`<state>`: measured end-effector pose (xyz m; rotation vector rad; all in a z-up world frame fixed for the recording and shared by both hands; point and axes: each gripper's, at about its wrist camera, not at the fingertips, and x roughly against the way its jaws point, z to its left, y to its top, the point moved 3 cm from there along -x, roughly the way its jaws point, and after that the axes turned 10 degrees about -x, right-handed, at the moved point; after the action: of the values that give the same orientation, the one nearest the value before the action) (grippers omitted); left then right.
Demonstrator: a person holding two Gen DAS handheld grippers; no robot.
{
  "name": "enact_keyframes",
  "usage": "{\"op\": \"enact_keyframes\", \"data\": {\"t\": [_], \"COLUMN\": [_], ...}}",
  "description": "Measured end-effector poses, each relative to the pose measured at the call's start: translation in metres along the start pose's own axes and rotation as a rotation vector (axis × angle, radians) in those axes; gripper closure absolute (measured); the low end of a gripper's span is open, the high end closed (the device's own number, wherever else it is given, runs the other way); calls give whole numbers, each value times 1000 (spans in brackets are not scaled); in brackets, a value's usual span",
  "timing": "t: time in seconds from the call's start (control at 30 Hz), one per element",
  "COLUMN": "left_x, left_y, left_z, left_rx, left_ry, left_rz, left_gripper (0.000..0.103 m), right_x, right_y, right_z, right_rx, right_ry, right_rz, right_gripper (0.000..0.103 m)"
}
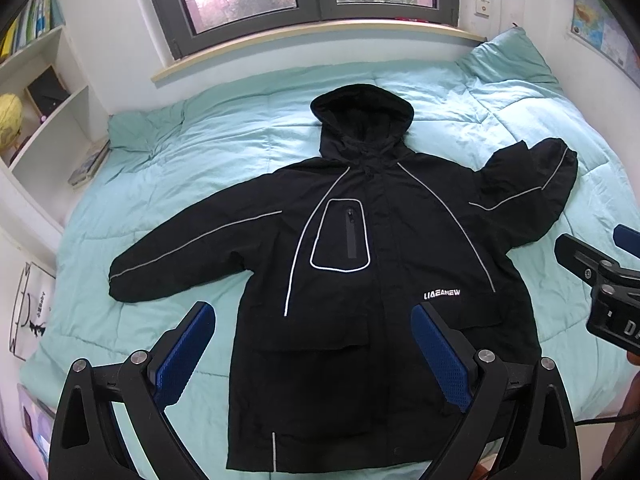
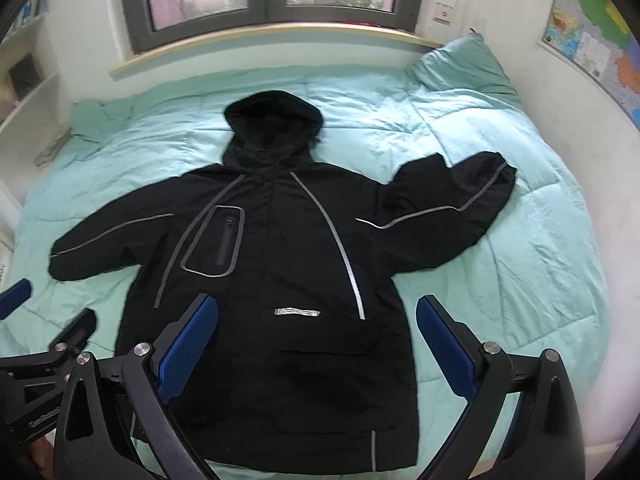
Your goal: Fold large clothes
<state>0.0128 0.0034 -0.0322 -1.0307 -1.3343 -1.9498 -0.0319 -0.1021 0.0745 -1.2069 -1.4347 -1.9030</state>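
A: Jacket (image 1: 360,280) lies flat mid-frame on the bed (image 1: 180,160), unfolded.
B: My left claw (image 1: 312,360) and right claw (image 2: 316,352) hover spread, empty. I'd pinch the left-frame sleeve (image 1: 180,256) first, folding inward smoothly.

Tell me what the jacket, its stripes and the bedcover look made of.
Jacket: probably thin woven synthetic shell, matte black with fine crinkles.
Stripes: likely reflective tape; they glare bright white in the left view and grey in the right.
Bedcover: soft quilted fabric, maybe cotton, matte mint with stitched puffy panels.
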Motion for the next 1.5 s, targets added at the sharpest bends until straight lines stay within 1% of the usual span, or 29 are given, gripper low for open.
{"op": "enact_keyframes", "data": {"t": [0.03,0.13,0.47,0.6,0.97,1.3,1.5], "left_x": [0,0,-5,-6,-13,-26,-35], "left_y": [0,-1,-7,-7,-7,-7,3], "left_z": [0,-1,-6,-9,-8,-13,-25], "left_rx": [-1,-2,-9,-12,-13,-17,-46], "left_ry": [1,1,-9,-15,-22,-53,-65], "left_rz": [2,2,16,27,45,77,78], "left_gripper": [5,5,5,5,5,5,5], "right_x": [2,5,3,4,0,-8,-13], "right_y": [0,1,1,0,-1,1,7], "right_z": [1,5,5,6,2,0,-4], "right_rx": [0,-3,17,17,12,10,0], "right_ry": [17,33,-8,4,0,6,11], "right_rz": [-5,-15,-18,-16,2,16,13], "right_gripper": [3,3,3,3,3,3,3]}}
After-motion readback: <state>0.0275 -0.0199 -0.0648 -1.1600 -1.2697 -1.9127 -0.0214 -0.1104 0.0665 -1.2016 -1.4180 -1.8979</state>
